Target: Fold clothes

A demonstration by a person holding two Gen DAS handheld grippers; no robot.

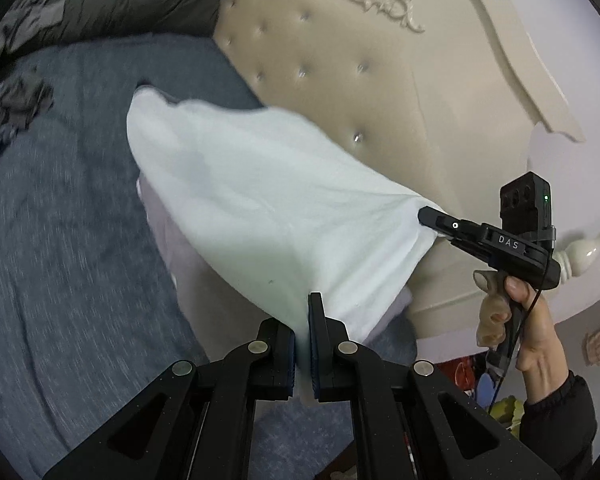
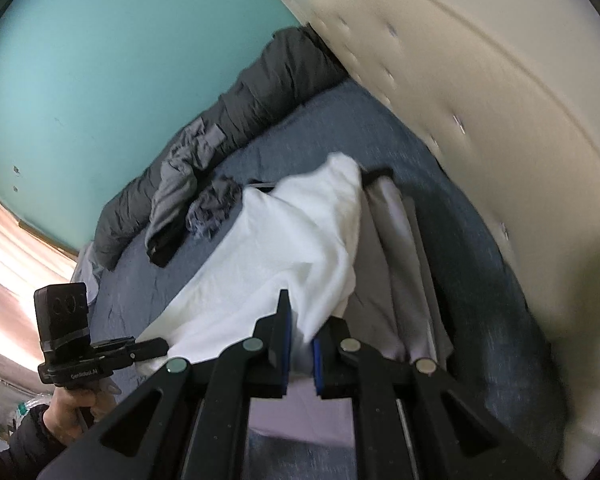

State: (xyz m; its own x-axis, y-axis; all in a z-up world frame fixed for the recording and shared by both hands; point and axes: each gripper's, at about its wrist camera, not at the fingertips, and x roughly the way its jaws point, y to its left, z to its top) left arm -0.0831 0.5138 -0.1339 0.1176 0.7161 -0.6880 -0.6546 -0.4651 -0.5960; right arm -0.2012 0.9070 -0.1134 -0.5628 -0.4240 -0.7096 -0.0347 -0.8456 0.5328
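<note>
Left gripper (image 1: 303,322) pinches one edge of a white garment (image 1: 260,200); right gripper (image 1: 430,216), gripped by a bare hand (image 1: 516,320) angled upward, clamps another, stretching the cloth above the blue bed (image 1: 60,200).

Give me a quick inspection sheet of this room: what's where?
Surface: bed with blue-grey cover.
Job's things: white garment held up between both grippers; grey clothes lie under it.
Clutter: crumpled grey cloth; dark bedding roll at the wall side.
Grippers: left gripper and right gripper each shut on the white garment.
Cables: thin black cable by the right hand.
Surroundings: tufted cream headboard; teal wall.
</note>
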